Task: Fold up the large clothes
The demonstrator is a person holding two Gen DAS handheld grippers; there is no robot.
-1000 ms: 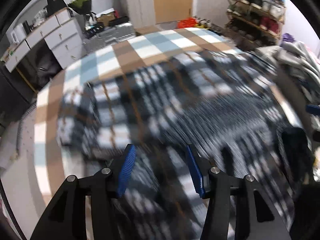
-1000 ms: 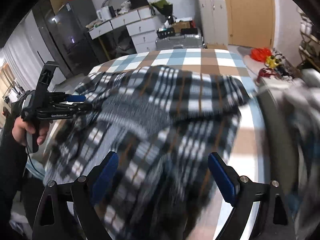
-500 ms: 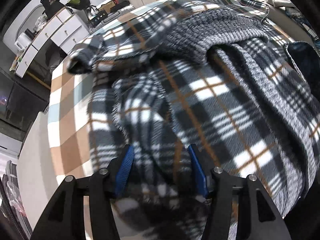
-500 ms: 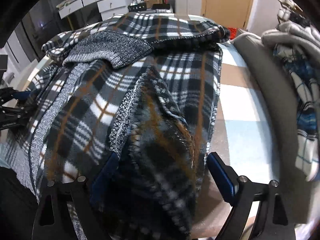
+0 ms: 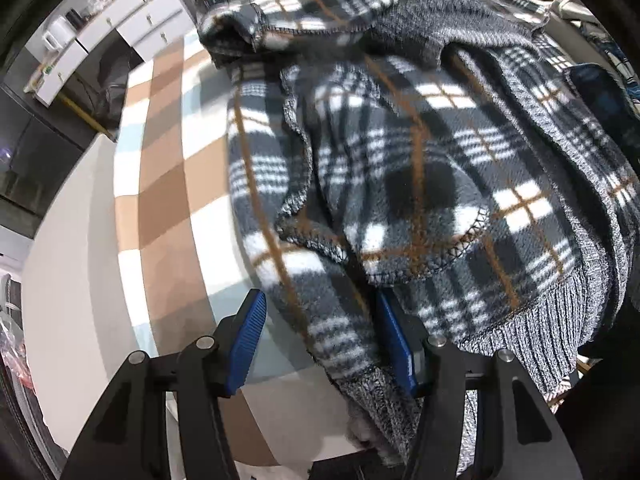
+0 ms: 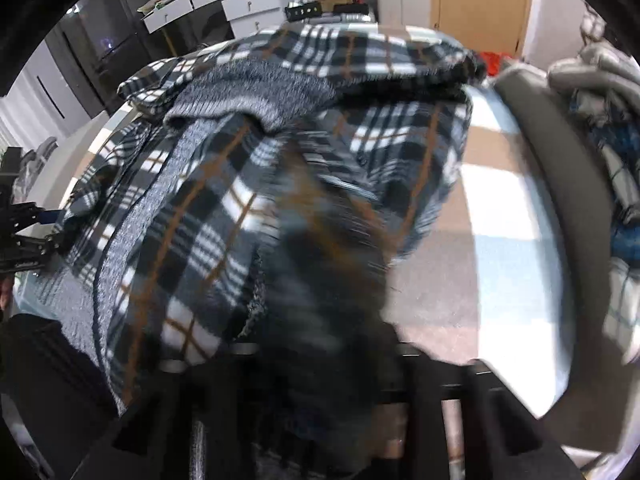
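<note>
The left gripper [image 5: 320, 344] has black linkage arms, silver screws, and ribbed blue fingers [image 5: 248, 340].

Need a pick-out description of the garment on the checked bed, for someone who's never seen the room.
Start at the bed with the brown, white and pale blue checked cover. The plaid fleece jacket lies crumpled across it, between the jaws of both grippers. Unlike the big flat checks beneath, its plaid is fine black, white and grey with thin orange lines, with speckled grey knit ribbing at the hem.

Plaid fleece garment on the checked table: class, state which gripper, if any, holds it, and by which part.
The right gripper is closing on a bunched fold of the plaid fleece garment; the left gripper is open around its ribbed hem.
</note>
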